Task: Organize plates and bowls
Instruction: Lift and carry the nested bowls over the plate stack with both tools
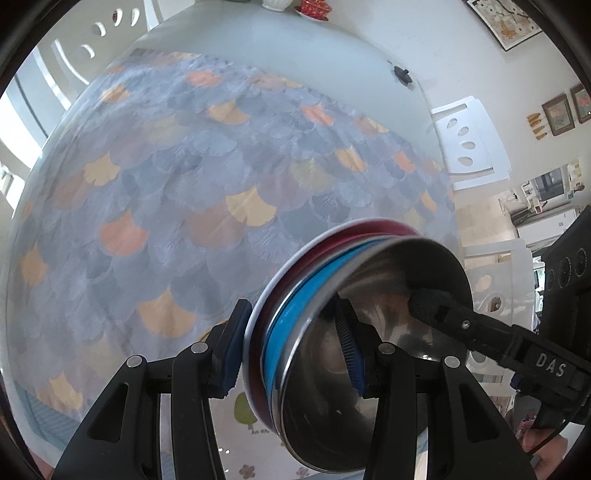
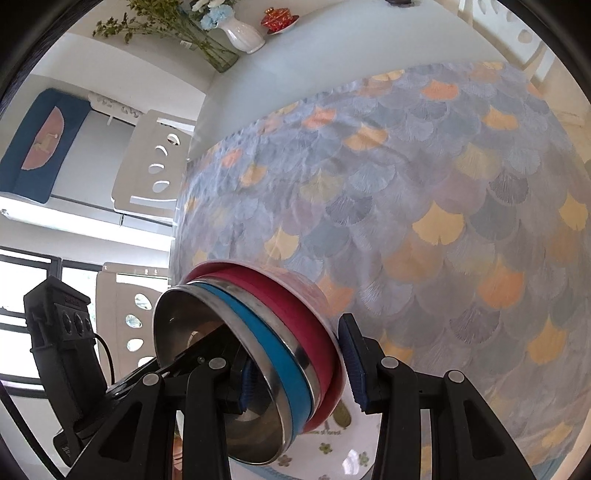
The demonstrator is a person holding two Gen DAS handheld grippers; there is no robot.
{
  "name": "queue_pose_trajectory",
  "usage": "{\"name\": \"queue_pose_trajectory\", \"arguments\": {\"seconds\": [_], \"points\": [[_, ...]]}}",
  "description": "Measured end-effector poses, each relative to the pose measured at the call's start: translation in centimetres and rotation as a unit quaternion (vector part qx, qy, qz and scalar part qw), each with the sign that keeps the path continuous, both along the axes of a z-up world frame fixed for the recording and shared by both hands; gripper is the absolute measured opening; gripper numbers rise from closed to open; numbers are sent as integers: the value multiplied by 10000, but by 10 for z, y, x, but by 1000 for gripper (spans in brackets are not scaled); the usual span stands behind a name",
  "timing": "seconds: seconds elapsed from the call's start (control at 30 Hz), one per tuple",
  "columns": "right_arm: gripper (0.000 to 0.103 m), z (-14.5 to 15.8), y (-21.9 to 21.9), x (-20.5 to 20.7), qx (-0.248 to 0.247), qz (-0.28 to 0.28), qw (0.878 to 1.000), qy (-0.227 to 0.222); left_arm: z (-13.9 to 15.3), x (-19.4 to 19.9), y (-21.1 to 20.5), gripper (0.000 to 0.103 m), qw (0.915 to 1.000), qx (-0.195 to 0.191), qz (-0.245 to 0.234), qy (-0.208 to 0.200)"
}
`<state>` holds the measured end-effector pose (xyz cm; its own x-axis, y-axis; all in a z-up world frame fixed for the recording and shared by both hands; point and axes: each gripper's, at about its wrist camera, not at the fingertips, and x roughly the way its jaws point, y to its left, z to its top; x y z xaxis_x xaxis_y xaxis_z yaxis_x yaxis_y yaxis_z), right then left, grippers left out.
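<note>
Tablecloth (image 1: 192, 177) with fan pattern below | we see nested stack (image 1: 295, 314): steel bowl (image 1: 369, 369) innermost and empty, then blue bowl (image 1: 291, 325), then red bowl (image 1: 273, 291) | left gripper (image 1: 295, 349) and right gripper (image 2: 295, 363) each clamp opposite rim walls, stack lifted above table.

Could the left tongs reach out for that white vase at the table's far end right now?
Probably not: the left tongs are clamped on a nested stack of steel, blue and red bowls, and the white vase stands far off.
</note>
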<state>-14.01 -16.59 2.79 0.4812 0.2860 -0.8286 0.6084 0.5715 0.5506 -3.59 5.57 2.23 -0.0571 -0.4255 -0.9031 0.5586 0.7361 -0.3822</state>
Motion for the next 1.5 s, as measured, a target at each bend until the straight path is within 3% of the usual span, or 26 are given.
{"name": "queue_pose_trajectory", "arguments": {"seconds": [0.43,0.97,1.5], "points": [[40,-14,35,-20,450,-130,9987,203,-6,-16,35,43,9988,371,-238,232],[41,-43,69,-44,710,-219,9948,697,-41,-30,62,43,9944,638,-342,774],[41,-48,59,-44,461,-299,9944,900,-45,-43,45,43,9934,623,-856,445]]}}
